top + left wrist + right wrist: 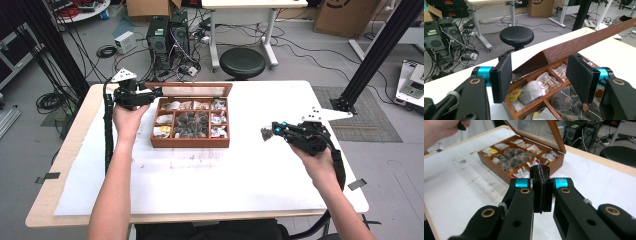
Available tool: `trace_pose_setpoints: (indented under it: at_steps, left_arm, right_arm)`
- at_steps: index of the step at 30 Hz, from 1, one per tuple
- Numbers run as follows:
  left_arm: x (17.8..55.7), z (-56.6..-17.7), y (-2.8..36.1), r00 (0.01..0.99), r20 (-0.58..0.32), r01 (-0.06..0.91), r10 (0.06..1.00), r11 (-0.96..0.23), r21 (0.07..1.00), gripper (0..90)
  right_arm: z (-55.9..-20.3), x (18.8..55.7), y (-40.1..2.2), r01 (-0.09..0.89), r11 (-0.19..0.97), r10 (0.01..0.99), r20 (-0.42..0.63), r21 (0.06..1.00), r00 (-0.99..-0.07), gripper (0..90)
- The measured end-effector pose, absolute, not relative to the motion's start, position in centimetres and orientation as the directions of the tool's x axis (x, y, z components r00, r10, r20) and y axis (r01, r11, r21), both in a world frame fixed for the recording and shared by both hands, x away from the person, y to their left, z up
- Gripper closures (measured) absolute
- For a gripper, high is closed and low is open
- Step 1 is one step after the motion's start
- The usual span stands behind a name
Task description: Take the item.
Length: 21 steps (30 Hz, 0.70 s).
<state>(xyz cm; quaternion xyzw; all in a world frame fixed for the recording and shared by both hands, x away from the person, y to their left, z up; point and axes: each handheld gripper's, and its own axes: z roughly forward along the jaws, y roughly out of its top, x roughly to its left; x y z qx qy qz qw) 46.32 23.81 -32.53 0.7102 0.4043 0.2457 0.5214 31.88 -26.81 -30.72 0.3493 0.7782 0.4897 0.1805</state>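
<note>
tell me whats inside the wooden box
The wooden box is divided into compartments holding tea bags: dark sachets in the middle ones, pale and printed packets along the sides. Whatever lies beneath the top layer of bags is covered.

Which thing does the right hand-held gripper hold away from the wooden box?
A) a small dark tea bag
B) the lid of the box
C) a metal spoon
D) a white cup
A: in the high view the right hand-held gripper has a small dark tea bag at its closed tips, above the white table and right of the wooden box.
</note>
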Motion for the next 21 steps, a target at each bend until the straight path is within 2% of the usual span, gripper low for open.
trace_pose_setpoints:
  at_steps: [9, 21]
  left_arm:
    - [46.3, -32.5, 23.8, 0.553, -0.070, 0.318, 0.830, -0.133, 0.939, 38.0]
    - [46.3, -32.5, 23.8, 0.554, -0.067, 0.321, 0.830, -0.139, 0.937, 38.0]
  right_arm:
    - [-32.3, 31.1, -28.2, 0.389, 0.268, 0.729, 0.078, 0.881, -0.679, 90.0]
    - [-34.1, 31.1, -28.0, 0.407, 0.275, 0.725, 0.090, 0.871, -0.682, 90.0]
